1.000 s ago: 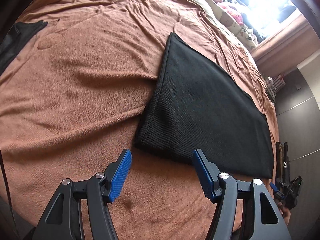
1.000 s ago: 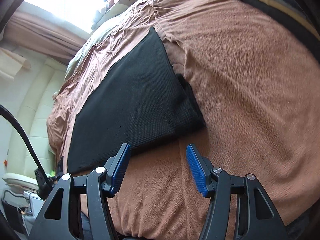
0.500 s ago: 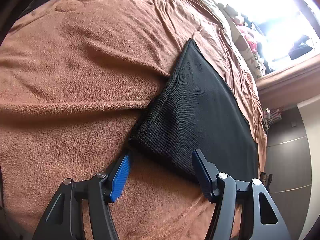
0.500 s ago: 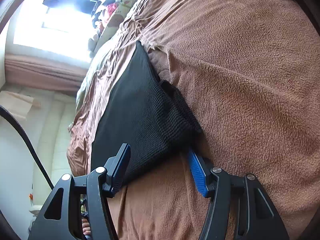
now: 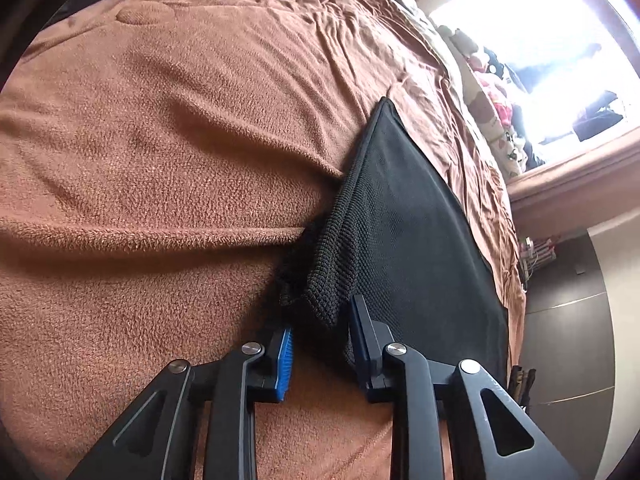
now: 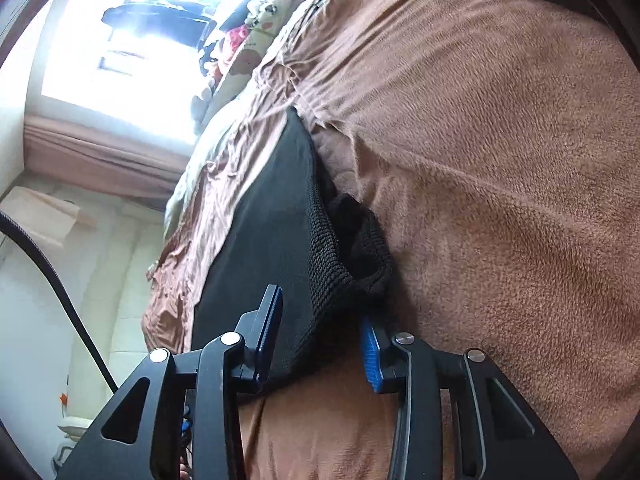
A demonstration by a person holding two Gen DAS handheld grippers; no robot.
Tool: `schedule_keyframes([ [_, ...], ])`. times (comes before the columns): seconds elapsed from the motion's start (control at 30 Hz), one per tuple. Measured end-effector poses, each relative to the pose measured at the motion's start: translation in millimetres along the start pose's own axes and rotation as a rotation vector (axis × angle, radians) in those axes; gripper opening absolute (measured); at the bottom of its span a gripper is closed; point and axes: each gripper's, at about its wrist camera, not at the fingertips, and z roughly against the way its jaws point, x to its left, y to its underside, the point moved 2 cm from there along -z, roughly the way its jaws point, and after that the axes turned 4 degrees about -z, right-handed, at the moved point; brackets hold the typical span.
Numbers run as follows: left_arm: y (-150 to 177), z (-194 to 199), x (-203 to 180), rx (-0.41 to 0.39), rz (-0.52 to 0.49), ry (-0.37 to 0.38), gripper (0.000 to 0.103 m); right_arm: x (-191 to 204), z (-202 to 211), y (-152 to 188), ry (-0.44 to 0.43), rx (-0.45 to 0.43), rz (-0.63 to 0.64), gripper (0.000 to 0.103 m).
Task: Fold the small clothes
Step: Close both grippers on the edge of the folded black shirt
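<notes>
Left wrist view: the left tool (image 5: 320,338) points down at a bed covered by a brown fleece blanket (image 5: 168,152). Its jaws stand narrow and are closing, with the near corner of a black knitted garment (image 5: 404,248) between them. The corner is bunched and lifted off the blanket; the right finger lies against the fabric, while the blue pad (image 5: 285,364) of the left finger shows a little apart from it, so a firm grip cannot be told. The rest of the garment stretches flat ahead and to the right of the tool. Far ahead on the right are a bright window (image 5: 560,52) and some patterned bedding (image 5: 492,116).

Right wrist view: the right tool (image 6: 320,336) is likewise narrow and closing, with the garment's other near corner (image 6: 332,276) between its fingers, crumpled and raised. The left finger overlaps the fabric; the blue pad (image 6: 370,354) on the right sits just beside the bunched edge. The garment runs ahead and left of the tool; a dark cable (image 6: 60,288) hangs at far left.
</notes>
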Motion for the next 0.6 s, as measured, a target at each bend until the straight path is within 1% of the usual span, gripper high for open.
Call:
schedule_keyframes([
  [0.1, -1.4, -6.0, -0.9, 0.004, -0.003, -0.008, 0.027, -3.8, -5.2, 0.4, 0.02, 0.011, -0.017, 0.034],
  [0.17, -2.9, -11.5, 0.4, 0.003, 0.002, -0.008, 0.027, 0.6, -5.9, -2.6, 0.041, 0.005, -0.004, 0.034],
  [0.23, -4.3, -13.5, 3.1, -0.005, 0.011, -0.012, 0.02, 5.3, -6.7, -5.6, 0.051, -0.003, 0.002, 0.034],
  [0.27, -5.0, -12.8, 3.5, -0.011, 0.011, -0.014, 0.007, 8.1, -6.1, -7.0, 0.055, -0.006, 0.003, 0.025],
  [0.3, -5.7, -11.1, 2.7, -0.016, 0.009, -0.006, 0.004, 8.7, -4.7, -7.0, 0.063, -0.007, 0.003, 0.016],
  [0.33, -6.1, -8.2, 1.2, -0.026, 0.005, -0.002, 0.004, 9.2, -4.9, -8.2, 0.065, 0.001, 0.002, 0.006],
  [0.4, -7.4, -0.6, -1.5, -0.045, -0.006, 0.005, 0.003, 15.8, -2.2, -8.8, 0.065, 0.004, 0.01, 0.003],
  [0.53, -12.6, 18.6, -4.3, -0.077, 0.0, 0.034, 0.003, 35.4, 4.8, -9.9, 0.083, 0.001, 0.044, 0.002],
  [0.6, -14.0, 25.5, -7.4, -0.086, -0.005, 0.033, 0.003, 43.2, 9.7, -9.7, 0.085, -0.004, 0.049, 0.002],
])
